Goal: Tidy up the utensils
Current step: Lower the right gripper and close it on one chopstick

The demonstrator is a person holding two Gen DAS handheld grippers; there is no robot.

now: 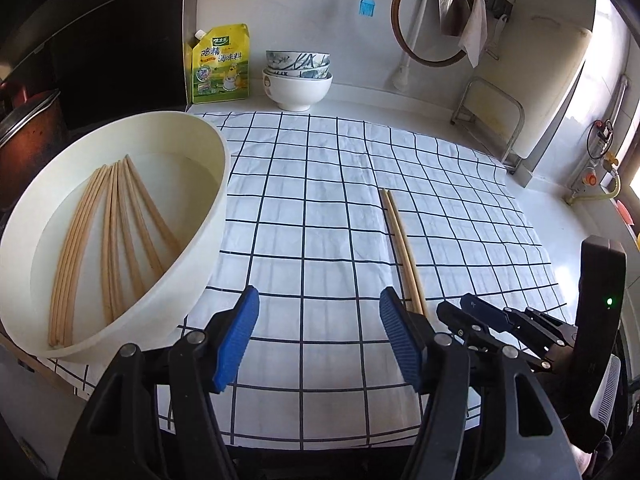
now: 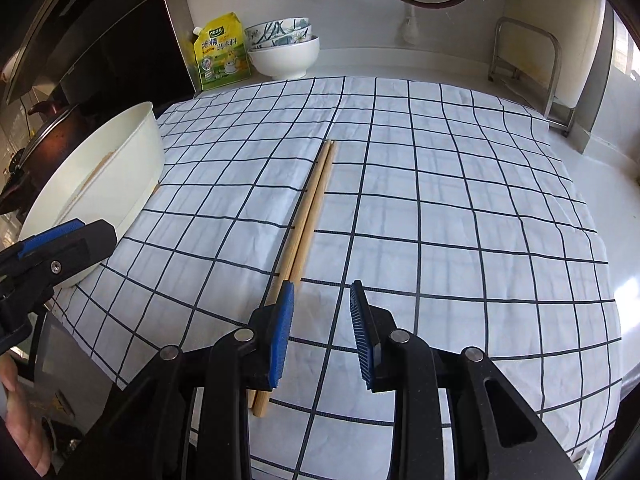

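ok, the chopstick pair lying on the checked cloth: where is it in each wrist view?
Left wrist: chopstick pair right of centre, running down behind the left gripper's right jaw.
Right wrist: chopstick pair centre, slanting down past the right gripper's left jaw; near end shows below it.
Shared landmark: yellow seasoning pouch beside the stacked bowls at the back wall.

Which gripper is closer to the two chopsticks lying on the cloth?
Right. The right gripper sits open over the near end of the chopsticks, its left finger above them. The left gripper is open farther left, near the basin.
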